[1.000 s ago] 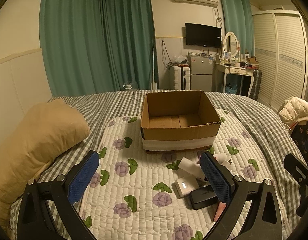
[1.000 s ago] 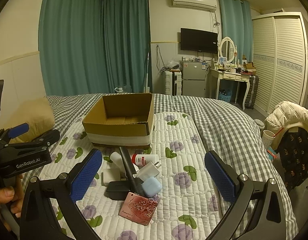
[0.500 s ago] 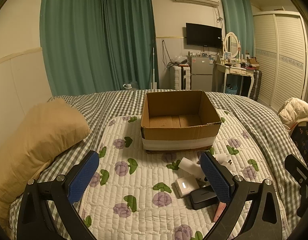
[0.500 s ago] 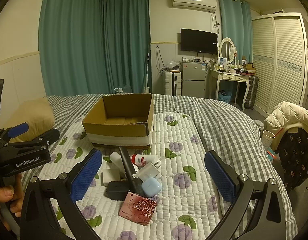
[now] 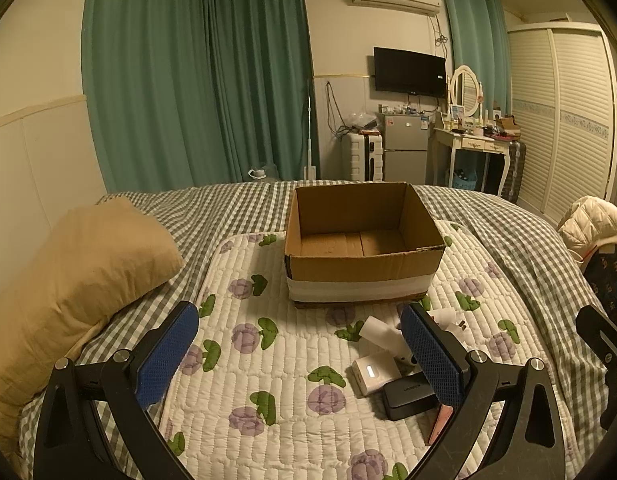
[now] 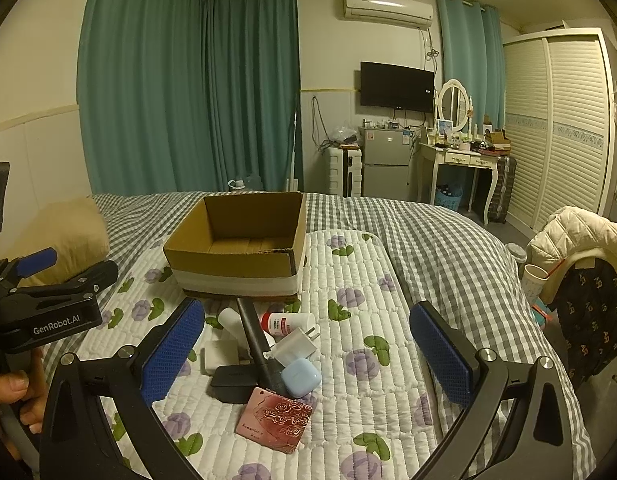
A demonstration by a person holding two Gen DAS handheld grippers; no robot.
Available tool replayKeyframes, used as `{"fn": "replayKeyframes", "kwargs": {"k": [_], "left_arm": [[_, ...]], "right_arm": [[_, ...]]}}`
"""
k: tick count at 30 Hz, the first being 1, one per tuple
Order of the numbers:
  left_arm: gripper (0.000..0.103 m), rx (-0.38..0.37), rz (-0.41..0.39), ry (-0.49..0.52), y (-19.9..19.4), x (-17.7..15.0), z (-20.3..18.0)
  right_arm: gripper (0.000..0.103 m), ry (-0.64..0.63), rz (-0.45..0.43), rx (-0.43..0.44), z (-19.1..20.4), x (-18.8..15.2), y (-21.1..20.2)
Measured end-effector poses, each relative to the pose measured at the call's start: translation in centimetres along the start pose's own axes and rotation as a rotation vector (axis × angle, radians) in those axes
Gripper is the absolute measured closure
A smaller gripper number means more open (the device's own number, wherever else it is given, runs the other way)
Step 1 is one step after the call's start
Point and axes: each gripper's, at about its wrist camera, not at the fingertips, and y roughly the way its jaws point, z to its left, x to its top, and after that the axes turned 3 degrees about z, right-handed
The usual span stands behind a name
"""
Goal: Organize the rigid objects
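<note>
An empty cardboard box [image 5: 362, 236] [image 6: 238, 240] stands on a floral quilted mat [image 5: 268, 364]. In front of it lies a heap of small objects: a black box with an antenna [image 6: 238, 376], a pink rose-patterned card [image 6: 274, 420], a light blue earbud case [image 6: 301, 376], a white charger plug [image 6: 294, 344], a white bottle with a red cap [image 6: 286, 323] and a white power bank [image 5: 374, 372]. My left gripper [image 5: 300, 356] is open and empty, the heap by its right finger. My right gripper [image 6: 306, 360] is open and empty above the heap.
A tan pillow [image 5: 76, 272] lies at the left on the checked bedspread [image 6: 428, 240]. A chair with a white jacket [image 6: 576, 232] and a paper cup [image 6: 534, 284] stands right of the bed. Fridge, dresser and wardrobe are beyond the bed.
</note>
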Motion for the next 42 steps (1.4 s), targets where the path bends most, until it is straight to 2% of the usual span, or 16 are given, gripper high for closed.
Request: {"fn": "replayKeyframes", "kwargs": {"k": [17,25,34,39,42], "left_arm": [[0.0,-0.003,0.0,-0.004,0.1,-0.1,0.0],[0.0,-0.041,0.022,-0.011,1.9,-1.1,0.0],[0.0,-0.069,0.095,0.062,5.6,-3.8,-1.7],[0.001,-0.086,0.142,0.086,7.5,-5.1,-1.9],[0.001,-0.121,0.158,0.1,8.5,-5.9,-1.9]], "right_arm": [[0.0,0.002,-0.002,-0.004,-0.2,0.0,-0.1],[0.0,-0.013,0.022,-0.026,-0.9,-1.0,1.0],[0.0,-0.009,0.137,-0.016,-1.0,-4.4,4.7],[0.0,-0.001,0.242,0.006,-0.1,-7.6,7.1],[0.0,0.014,0.308,0.04,0.8,-9.6,8.7]]}}
